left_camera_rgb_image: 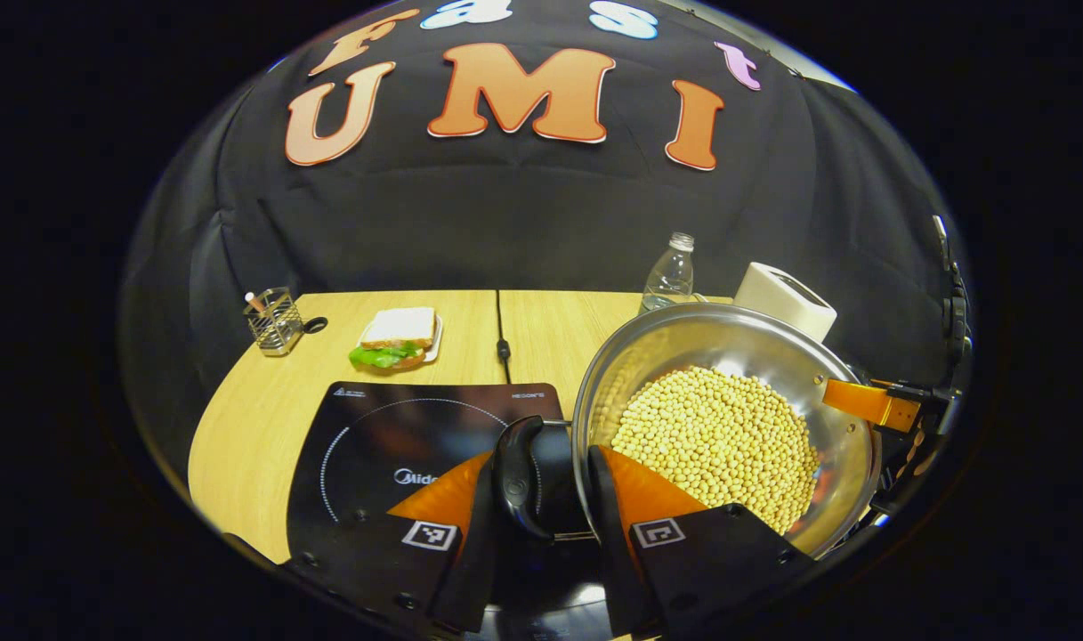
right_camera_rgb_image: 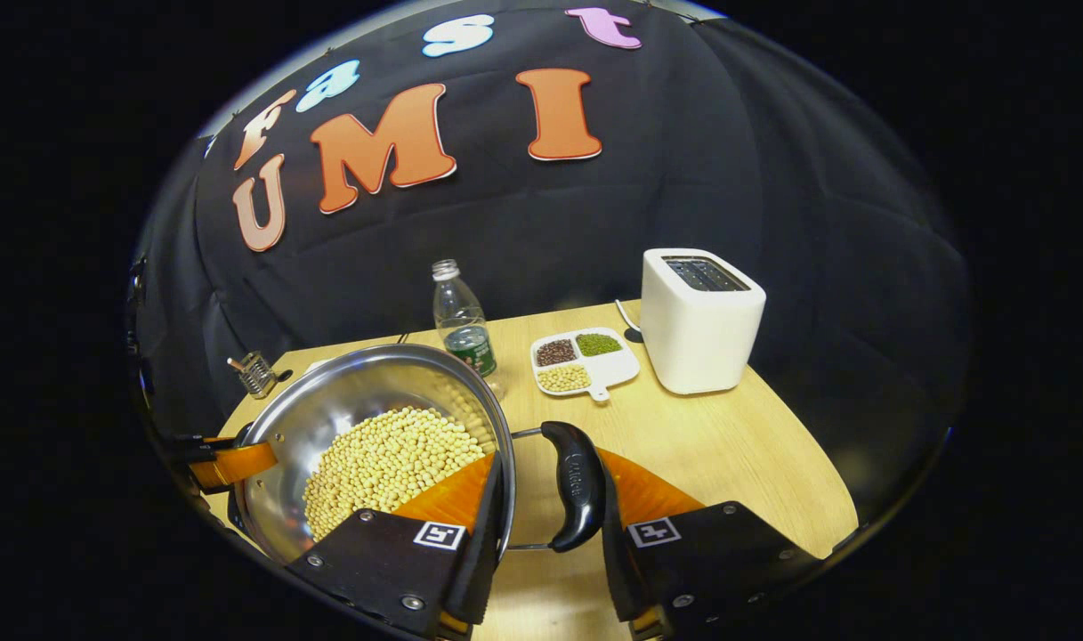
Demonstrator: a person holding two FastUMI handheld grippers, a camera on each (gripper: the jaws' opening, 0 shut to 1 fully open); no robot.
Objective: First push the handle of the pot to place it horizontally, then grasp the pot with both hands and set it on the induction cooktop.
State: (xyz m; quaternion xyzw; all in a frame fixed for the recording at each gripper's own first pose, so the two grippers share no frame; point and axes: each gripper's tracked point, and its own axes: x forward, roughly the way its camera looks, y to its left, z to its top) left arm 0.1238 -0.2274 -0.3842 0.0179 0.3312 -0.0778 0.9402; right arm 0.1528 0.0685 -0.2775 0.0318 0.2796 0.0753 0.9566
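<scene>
A steel pot [left_camera_rgb_image: 737, 343] holding soybeans [left_camera_rgb_image: 719, 441] sits between my two grippers. My left gripper [left_camera_rgb_image: 543, 465] is shut across the pot's black side handle [left_camera_rgb_image: 516, 476] and rim, one finger outside the handle and one inside the wall. The black induction cooktop [left_camera_rgb_image: 372, 445] lies just left of the pot, under that handle. On the opposite side, my right gripper [right_camera_rgb_image: 550, 474] is shut the same way on the other black handle [right_camera_rgb_image: 577, 485] and the pot's [right_camera_rgb_image: 345, 401] rim. Each gripper also shows at the pot's far edge in the other's view [left_camera_rgb_image: 870, 402] [right_camera_rgb_image: 230, 465].
A sandwich on a plate [left_camera_rgb_image: 399, 340] and a wire holder [left_camera_rgb_image: 272, 320] stand behind the cooktop. A water bottle [right_camera_rgb_image: 461, 325], a divided dish of beans [right_camera_rgb_image: 584, 361] and a white toaster [right_camera_rgb_image: 699, 319] stand on the wooden table [right_camera_rgb_image: 728, 445] at the back right.
</scene>
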